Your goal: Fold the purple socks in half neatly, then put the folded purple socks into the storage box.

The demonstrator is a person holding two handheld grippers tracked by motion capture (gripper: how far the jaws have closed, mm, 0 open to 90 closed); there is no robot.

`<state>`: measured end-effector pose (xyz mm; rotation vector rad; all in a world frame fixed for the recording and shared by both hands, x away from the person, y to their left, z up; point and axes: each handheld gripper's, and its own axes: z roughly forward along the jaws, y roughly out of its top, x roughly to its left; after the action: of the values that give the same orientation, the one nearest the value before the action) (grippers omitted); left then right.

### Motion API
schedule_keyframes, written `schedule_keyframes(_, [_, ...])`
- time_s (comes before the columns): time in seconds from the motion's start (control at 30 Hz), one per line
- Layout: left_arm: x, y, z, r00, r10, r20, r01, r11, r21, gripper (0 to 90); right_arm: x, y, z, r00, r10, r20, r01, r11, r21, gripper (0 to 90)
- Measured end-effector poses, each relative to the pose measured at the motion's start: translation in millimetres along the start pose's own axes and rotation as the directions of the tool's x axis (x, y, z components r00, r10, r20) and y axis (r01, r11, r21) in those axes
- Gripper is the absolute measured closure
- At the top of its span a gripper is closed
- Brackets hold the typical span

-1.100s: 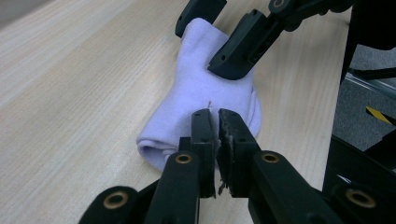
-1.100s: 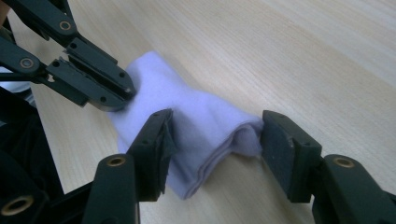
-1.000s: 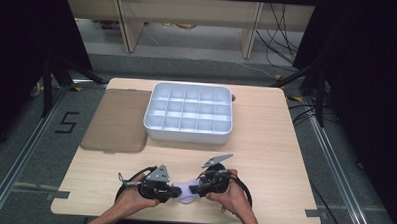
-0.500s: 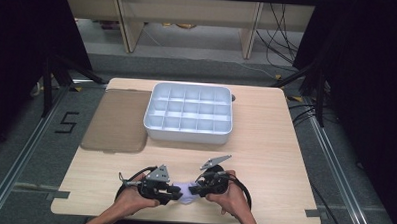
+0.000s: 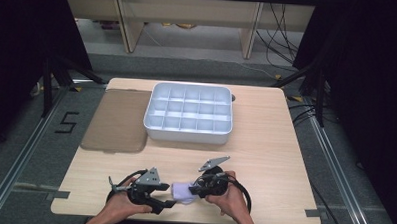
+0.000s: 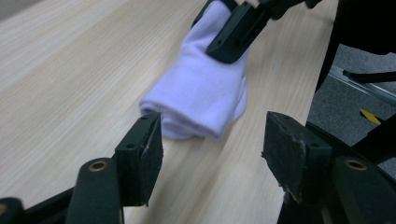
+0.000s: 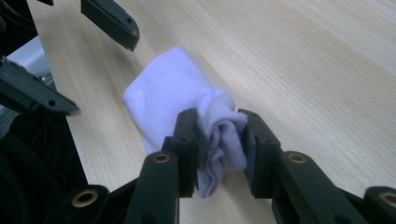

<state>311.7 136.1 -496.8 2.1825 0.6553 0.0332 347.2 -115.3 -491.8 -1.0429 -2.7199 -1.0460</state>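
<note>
High view: white cloth [image 5: 182, 192] lies on the table [image 5: 265, 159] near its front edge, between both grippers.
Left gripper view: left gripper [image 6: 212, 140] has just been opening, released, cloth just ahead.
Right gripper view: right gripper [image 7: 219, 140] pinches the cloth's bunched end.

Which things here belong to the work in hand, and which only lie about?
In the work:
- white folded cloth
- right gripper, shut on it
- left gripper, jaws just opened, off the cloth

Lying about:
- white compartment tray
- brown mat

High view looks forward and down over the tabletop [image 5: 265, 159]; both gripper views sit close, facing one folded cloth [image 6: 201, 93].
</note>
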Motion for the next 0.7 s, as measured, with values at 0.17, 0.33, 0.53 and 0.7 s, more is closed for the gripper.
schedule_keyframes(0.17, [5.3,-11.5,-11.1,0.9984,-0.049,-0.027,0.049,0.9988,0.003,33.8,1.4,0.4,-0.7,0.9997,-0.023,0.008,0.023,1.000,0.001,70.1])
schedule_keyframes(0.33, [11.5,-21.7,-17.6,0.9951,-0.077,-0.063,0.080,0.9961,0.039,30.1,2.6,0.8,-0.6,0.9991,-0.038,0.020,0.038,0.999,0.002,70.1])
schedule_keyframes(0.53, [15.4,-28.1,-22.3,0.9904,-0.079,-0.114,0.085,0.9948,0.056,23.4,7.4,2.9,-7.3,0.9980,-0.061,0.017,0.061,0.998,-0.004,70.1])
schedule_keyframes(0.7, [17.1,-29.7,-22.1,0.9893,-0.093,-0.112,0.099,0.9940,0.047,21.7,13.9,6.5,-14.3,0.9959,-0.083,0.036,0.083,0.996,-0.010,70.3])
